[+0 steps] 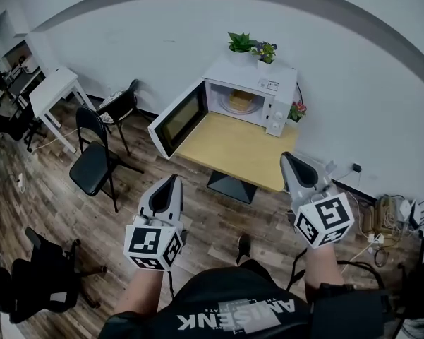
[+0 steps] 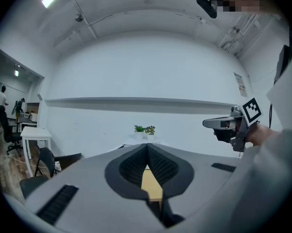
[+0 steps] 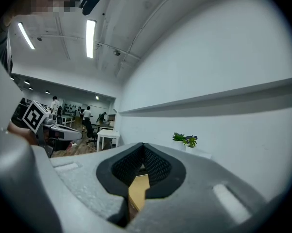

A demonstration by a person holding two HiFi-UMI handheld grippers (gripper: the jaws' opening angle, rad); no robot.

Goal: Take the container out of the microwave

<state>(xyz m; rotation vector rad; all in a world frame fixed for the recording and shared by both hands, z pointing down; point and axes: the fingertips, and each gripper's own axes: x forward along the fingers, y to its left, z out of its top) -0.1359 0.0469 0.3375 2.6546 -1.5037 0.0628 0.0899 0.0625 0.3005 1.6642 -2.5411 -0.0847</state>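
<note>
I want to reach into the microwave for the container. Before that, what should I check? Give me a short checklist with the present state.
1. Microwave door open: ok.
2. Container seen inside: ok.
3. Left gripper empty: ok.
4. Right gripper empty: ok.
5. Fingers apart for grasping: not ok, both grippers shut.
6. Container's edge to grip: cannot tell, too small.

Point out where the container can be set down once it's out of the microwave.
The wooden table is bare from the microwave front to its near edge. The open door borders the left; a flower pot crowds the back right corner.
</note>
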